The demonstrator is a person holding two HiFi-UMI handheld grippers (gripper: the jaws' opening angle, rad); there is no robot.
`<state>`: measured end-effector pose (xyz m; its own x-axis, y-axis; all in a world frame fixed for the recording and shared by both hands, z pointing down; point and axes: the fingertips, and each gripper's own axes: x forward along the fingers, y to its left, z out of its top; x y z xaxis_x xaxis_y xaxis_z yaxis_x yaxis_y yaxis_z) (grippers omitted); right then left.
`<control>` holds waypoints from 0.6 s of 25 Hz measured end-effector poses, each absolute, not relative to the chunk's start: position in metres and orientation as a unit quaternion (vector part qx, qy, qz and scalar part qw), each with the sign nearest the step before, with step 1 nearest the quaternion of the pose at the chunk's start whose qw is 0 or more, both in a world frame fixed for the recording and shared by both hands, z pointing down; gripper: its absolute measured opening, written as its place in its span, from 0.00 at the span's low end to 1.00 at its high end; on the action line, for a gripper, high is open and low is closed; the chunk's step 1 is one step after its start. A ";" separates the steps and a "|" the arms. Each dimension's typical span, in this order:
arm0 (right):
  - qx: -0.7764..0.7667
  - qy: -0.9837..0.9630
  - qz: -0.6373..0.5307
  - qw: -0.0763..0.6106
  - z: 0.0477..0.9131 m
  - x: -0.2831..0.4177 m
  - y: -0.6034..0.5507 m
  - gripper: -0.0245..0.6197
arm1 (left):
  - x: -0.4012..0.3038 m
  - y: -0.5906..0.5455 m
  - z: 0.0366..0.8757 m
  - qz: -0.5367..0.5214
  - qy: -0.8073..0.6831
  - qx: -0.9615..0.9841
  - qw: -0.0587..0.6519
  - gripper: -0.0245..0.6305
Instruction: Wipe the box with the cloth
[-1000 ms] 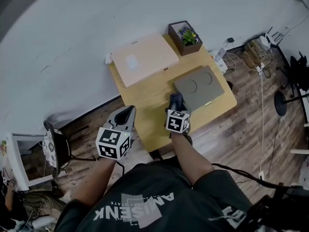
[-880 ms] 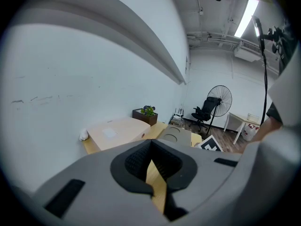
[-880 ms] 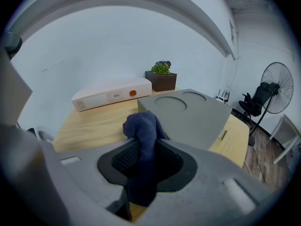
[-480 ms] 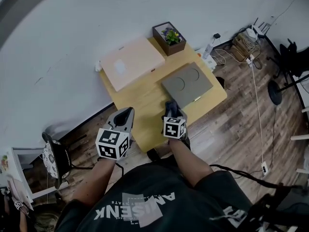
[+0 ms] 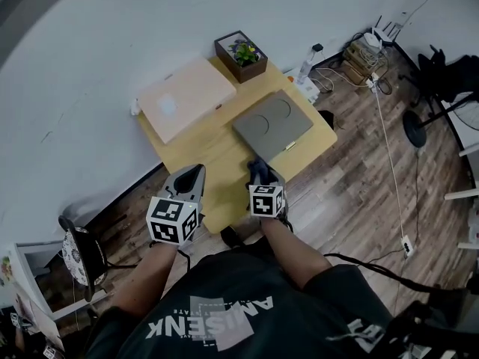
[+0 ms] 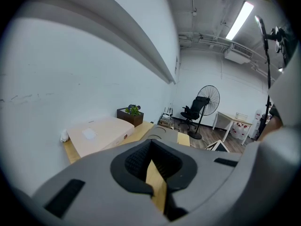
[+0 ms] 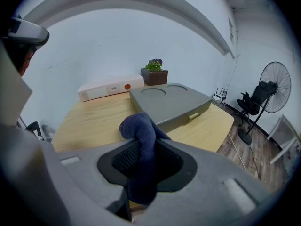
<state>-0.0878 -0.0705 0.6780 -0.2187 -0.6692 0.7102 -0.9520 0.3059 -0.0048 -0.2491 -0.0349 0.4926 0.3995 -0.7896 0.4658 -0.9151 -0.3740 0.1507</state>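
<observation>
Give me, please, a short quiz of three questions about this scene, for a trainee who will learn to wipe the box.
1. True or false: the left gripper holds the cloth.
2. Two round recesses mark the lid of: A the grey box, B the pale box, C the fan.
3. What stands at the table's far corner, beside the wall?
Key: 1 false, the right gripper holds it and the left gripper is shut on nothing; 2 A; 3 the planter.
</observation>
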 end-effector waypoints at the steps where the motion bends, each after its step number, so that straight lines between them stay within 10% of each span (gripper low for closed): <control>1: 0.542 -0.746 0.230 0.311 0.678 -0.086 -0.069 0.19 | -0.247 -0.037 0.493 0.160 -0.522 0.815 0.196 0.03; 15: 0.554 -0.739 0.210 0.321 0.648 -0.032 -0.058 0.19 | -0.212 -0.064 0.484 0.121 -0.492 0.838 0.202 0.03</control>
<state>-0.0324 -0.0577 0.6483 -0.1793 -0.6846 0.7065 -0.9537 0.2973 0.0461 -0.2120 -0.0636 0.4842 0.4871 -0.7754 0.4019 -0.8733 -0.4346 0.2201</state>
